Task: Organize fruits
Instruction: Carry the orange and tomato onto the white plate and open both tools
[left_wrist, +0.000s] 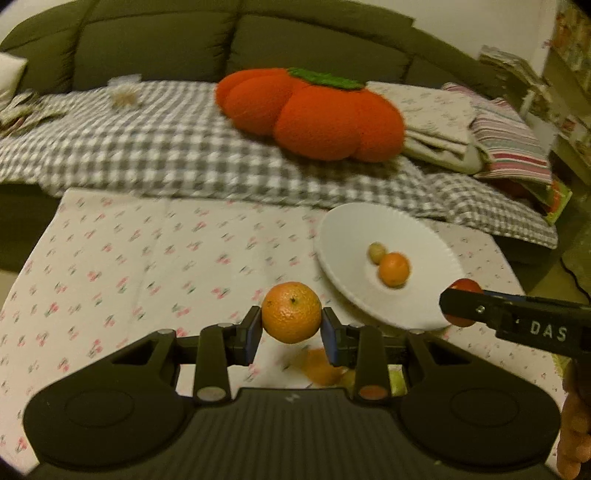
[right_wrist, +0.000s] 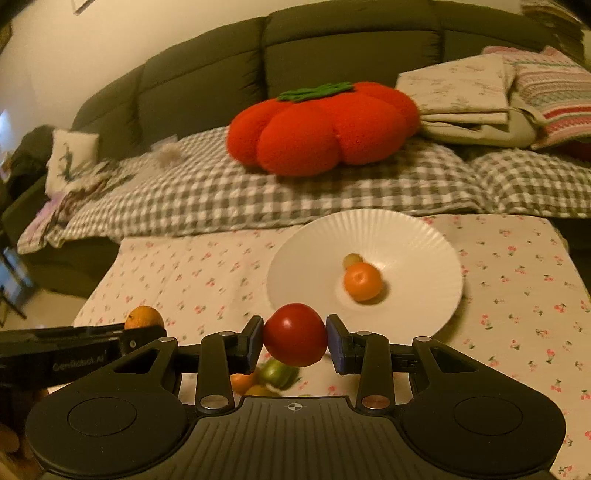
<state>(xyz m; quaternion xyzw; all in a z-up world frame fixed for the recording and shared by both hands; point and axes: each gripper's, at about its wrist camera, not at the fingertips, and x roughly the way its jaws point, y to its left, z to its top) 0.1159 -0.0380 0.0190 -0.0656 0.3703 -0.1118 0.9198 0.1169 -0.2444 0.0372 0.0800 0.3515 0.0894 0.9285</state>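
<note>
My left gripper (left_wrist: 291, 325) is shut on an orange (left_wrist: 291, 312) and holds it above the table, left of the white plate (left_wrist: 343, 236). My right gripper (right_wrist: 295, 338) is shut on a red tomato (right_wrist: 295, 334) just before the plate's (right_wrist: 314, 254) near rim. The plate holds a small orange (right_wrist: 362, 280) and a small green fruit (right_wrist: 351, 259). Loose fruits lie on the cloth below the grippers: an orange one (right_wrist: 243, 382) and a green one (right_wrist: 275, 371). The right gripper with the tomato (left_wrist: 466, 286) shows in the left wrist view.
The table carries a white cloth with cherry print (left_wrist: 147, 258). Behind it stands a green sofa with a checked blanket (left_wrist: 166, 147), a big orange pumpkin cushion (left_wrist: 314, 110) and folded linens (left_wrist: 480, 122).
</note>
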